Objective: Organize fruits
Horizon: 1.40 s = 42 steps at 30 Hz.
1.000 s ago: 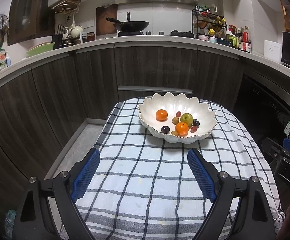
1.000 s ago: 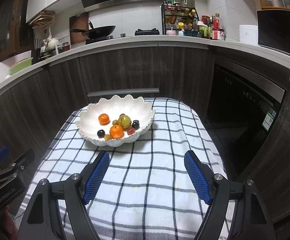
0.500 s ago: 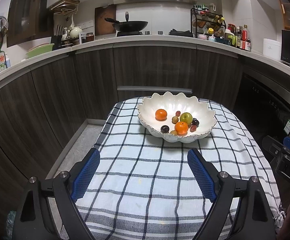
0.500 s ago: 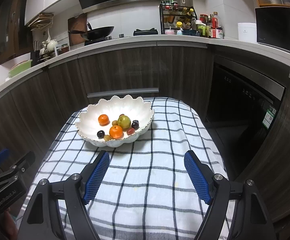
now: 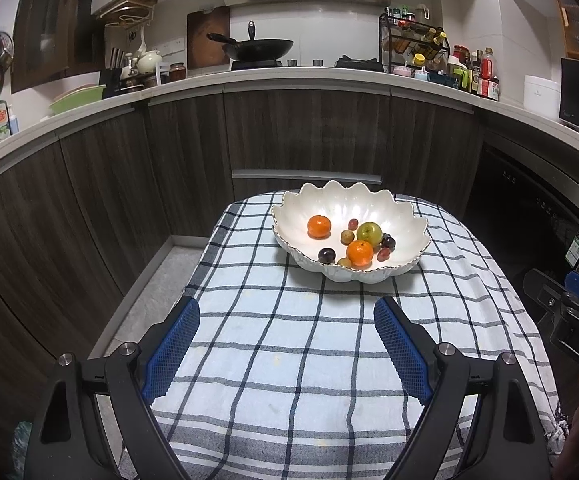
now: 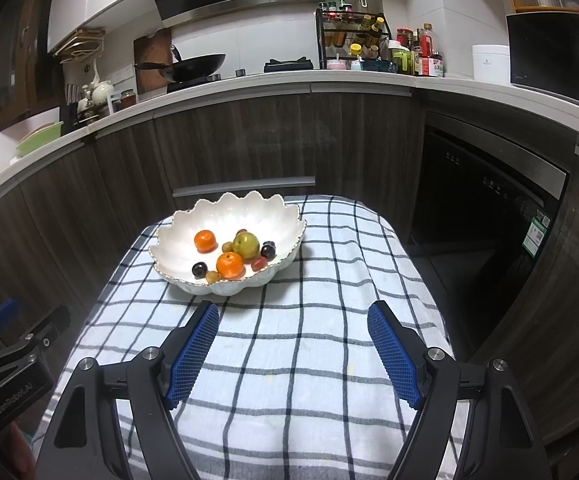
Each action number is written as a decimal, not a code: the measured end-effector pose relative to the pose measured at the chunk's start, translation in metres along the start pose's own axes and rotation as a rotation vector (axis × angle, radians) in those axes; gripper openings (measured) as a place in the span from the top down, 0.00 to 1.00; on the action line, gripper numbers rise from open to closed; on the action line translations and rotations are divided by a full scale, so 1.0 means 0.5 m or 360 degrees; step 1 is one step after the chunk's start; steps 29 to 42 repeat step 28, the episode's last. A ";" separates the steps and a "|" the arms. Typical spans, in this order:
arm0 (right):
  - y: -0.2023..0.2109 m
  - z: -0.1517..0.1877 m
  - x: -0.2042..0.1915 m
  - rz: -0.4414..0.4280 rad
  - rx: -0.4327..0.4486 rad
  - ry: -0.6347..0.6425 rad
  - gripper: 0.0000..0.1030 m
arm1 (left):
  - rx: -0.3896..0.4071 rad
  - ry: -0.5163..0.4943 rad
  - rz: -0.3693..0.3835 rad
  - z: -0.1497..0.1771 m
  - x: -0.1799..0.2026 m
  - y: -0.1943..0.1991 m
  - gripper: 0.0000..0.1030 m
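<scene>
1. Nothing has shifted since the earlier frames: both tools hover where they were, the fruits lie as before.
2. Left tool [image 5: 285,344] and right tool [image 6: 292,350] gape wide, holding nothing.
3. The scalloped bowl [image 5: 407,216] with oranges [image 5: 360,253], a green apple [image 5: 369,232] and grapes sits ahead of both tools.
4. Bare checked cloth [image 6: 297,364] lies between; the bench drops off at both sides.

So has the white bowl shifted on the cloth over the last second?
No. The white bowl sits on the same squares of the checked cloth, below the cabinet handle, as it did earlier.
</scene>
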State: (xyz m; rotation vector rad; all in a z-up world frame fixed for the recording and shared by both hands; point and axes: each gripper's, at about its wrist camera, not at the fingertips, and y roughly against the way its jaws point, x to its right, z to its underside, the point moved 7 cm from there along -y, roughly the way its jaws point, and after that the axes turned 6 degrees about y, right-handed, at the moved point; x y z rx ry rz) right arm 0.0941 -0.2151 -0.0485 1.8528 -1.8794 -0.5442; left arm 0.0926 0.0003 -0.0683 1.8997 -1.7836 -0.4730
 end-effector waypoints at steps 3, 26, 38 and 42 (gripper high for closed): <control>0.001 0.000 0.000 0.0003 0.0003 0.0002 0.24 | 0.0001 0.0000 0.0002 0.000 0.000 0.000 0.13; -0.001 0.003 -0.001 -0.0002 -0.0008 -0.0010 0.24 | 0.0027 -0.0029 0.0000 -0.002 0.002 0.003 0.13; -0.001 0.002 0.001 -0.0001 -0.0009 -0.0007 0.24 | 0.0020 -0.0032 0.0001 -0.002 0.002 0.001 0.11; -0.001 0.002 0.001 -0.0001 -0.0009 -0.0007 0.24 | 0.0020 -0.0032 0.0001 -0.002 0.002 0.001 0.11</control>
